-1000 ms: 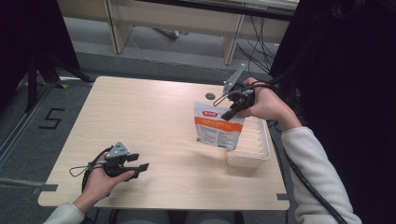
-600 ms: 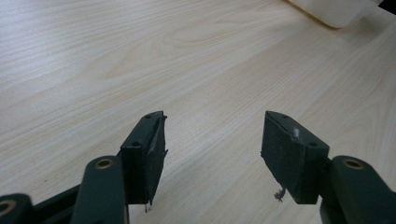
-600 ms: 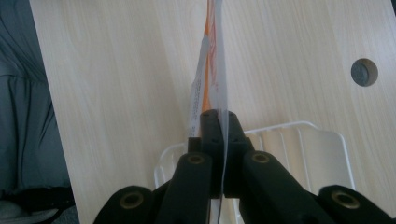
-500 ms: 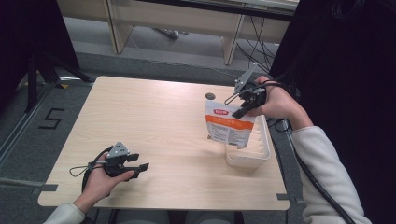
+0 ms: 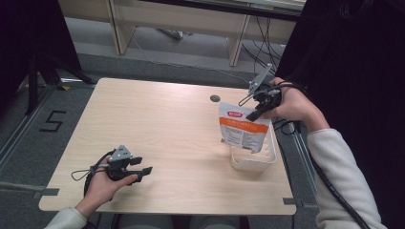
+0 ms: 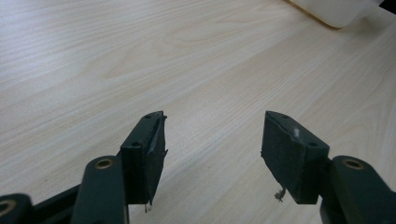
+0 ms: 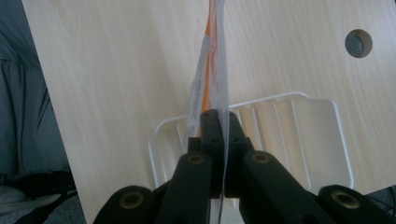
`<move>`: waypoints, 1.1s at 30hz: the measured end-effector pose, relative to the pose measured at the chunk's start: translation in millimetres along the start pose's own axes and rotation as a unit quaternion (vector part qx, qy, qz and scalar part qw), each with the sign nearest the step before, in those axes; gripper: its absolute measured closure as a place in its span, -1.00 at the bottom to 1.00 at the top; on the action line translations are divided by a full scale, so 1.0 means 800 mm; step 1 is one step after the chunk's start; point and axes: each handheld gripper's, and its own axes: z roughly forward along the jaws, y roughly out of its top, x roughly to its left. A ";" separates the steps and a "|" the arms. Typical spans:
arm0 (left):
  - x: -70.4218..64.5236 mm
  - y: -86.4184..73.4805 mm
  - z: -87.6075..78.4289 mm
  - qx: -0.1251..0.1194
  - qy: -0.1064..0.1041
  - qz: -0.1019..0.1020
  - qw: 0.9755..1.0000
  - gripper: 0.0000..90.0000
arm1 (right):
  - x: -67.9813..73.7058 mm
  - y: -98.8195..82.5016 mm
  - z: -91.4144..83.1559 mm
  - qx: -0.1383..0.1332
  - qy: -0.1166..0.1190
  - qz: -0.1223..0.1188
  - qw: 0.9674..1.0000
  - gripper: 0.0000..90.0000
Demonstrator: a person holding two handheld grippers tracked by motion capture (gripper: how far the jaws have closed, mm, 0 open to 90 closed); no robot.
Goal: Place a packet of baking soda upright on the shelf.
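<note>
An orange and white pouch (image 5: 243, 130) hangs upright over the white ribbed tray (image 5: 272, 155) at the table's right edge, its lower end down in the tray. My right gripper (image 5: 252, 114) is shut on the pouch's top edge; in the right gripper view the pouch (image 7: 211, 70) shows edge-on, pinched between the black jaws, with the tray (image 7: 308, 128) beneath. My left gripper (image 5: 144, 171) rests low near the table's front left, open, with nothing between its pads (image 6: 152, 149).
The light wooden table (image 5: 157, 124) has a round cable hole (image 5: 215, 98) near its far edge. A cable trails from the right hand off the table's right side. Grey floor with a "5" mark (image 5: 52, 121) lies to the left.
My right gripper has carried the pouch to the right, from beside the tray to over it. The left gripper has stayed where it was.
</note>
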 end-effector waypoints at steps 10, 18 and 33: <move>0.000 0.000 0.000 0.001 0.000 0.000 1.000 -0.13 | -0.007 -0.009 -0.002 0.006 0.003 0.001 1.000 1.00; 0.000 0.000 0.000 0.001 0.000 0.001 1.000 -0.13 | -0.011 -0.017 -0.006 0.014 -0.003 0.007 1.000 1.00; 0.000 0.000 0.001 0.002 -0.001 -0.004 1.000 -0.13 | -0.018 -0.031 -0.014 0.026 -0.001 0.006 1.000 1.00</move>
